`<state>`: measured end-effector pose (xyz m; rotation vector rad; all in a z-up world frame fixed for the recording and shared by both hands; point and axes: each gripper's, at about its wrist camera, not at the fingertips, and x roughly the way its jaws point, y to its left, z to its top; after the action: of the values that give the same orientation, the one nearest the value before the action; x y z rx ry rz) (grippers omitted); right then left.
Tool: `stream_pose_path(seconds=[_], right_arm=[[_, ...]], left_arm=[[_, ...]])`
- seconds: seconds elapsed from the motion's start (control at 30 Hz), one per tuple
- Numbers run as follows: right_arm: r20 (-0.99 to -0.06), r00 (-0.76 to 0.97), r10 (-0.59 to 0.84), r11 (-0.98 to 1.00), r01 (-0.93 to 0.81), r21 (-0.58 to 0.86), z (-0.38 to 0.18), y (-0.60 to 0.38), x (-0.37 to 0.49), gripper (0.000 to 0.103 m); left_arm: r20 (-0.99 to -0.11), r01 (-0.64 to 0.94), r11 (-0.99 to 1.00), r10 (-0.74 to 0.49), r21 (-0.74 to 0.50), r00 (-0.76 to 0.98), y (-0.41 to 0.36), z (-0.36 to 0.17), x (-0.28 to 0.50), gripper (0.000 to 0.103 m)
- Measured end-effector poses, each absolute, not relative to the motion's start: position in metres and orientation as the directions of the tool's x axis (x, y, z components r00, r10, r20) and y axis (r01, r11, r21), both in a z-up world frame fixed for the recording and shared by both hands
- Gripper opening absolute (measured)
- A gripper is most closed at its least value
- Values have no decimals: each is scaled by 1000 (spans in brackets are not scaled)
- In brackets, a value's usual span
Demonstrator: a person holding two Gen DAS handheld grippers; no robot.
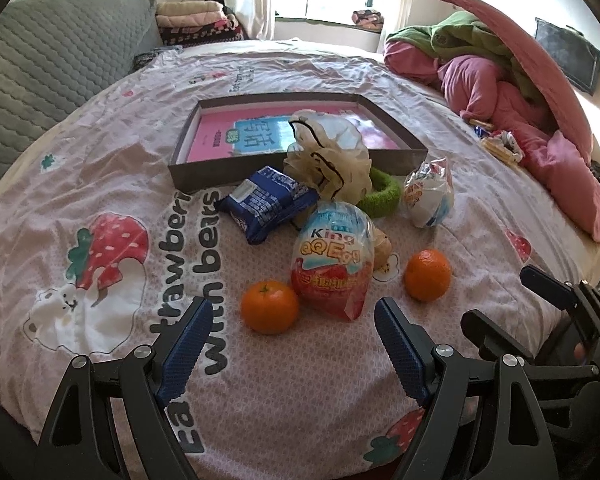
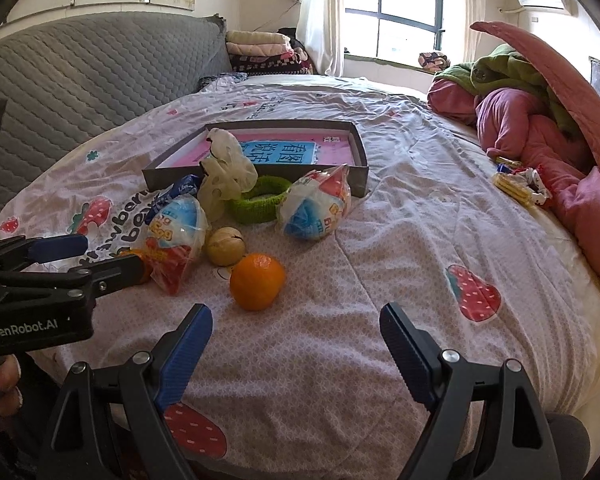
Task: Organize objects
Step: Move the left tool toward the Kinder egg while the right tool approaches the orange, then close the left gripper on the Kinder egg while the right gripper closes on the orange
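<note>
Both grippers hover low over the bedspread [image 2: 380,240] at its near edge, the left gripper [image 1: 288,344] and the right gripper [image 2: 296,344] each with its blue-padded jaws spread wide and nothing between them. Just ahead of the left one lie a mandarin [image 1: 269,306] and, touching it, a wrapped toy egg [image 1: 334,262]; a second mandarin [image 1: 427,274] sits a little to the right, apart from the egg. The mandarins look firm but round, so they would likely roll on the soft quilt; a grip across the widest part seems safest, with mild pressure to spare the peel. Each egg's crinkly film looks slippery, and the shell inside is probably light and rigid, so taking it across the belly should hold better than pinching the loose foil. Behind these sit a blue snack packet [image 1: 266,204], soft and crushable, a pale mesh puff [image 1: 328,160], a green fuzzy ring [image 1: 382,194], a small walnut-like ball [image 2: 224,246] and a second wrapped egg [image 1: 428,194]. The shallow dark box [image 1: 300,176] with a pink book inside stands just behind the pile, its low wall easy to clear from above. Open quilt lies to the right; the bed's edge and heaped bedding [image 2: 540,120] bound that side.
</note>
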<state>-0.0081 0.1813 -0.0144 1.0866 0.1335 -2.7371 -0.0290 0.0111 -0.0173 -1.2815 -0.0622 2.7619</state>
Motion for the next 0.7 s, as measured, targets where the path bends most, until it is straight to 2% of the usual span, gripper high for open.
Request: stream_pose_path(seconds=[0.7], right_arm=[[-699, -690, -187, -966, 257, 5, -29, 171, -24, 85]], left_arm=[[-765, -91, -990, 142, -109, -628, 9, -31, -59, 84]])
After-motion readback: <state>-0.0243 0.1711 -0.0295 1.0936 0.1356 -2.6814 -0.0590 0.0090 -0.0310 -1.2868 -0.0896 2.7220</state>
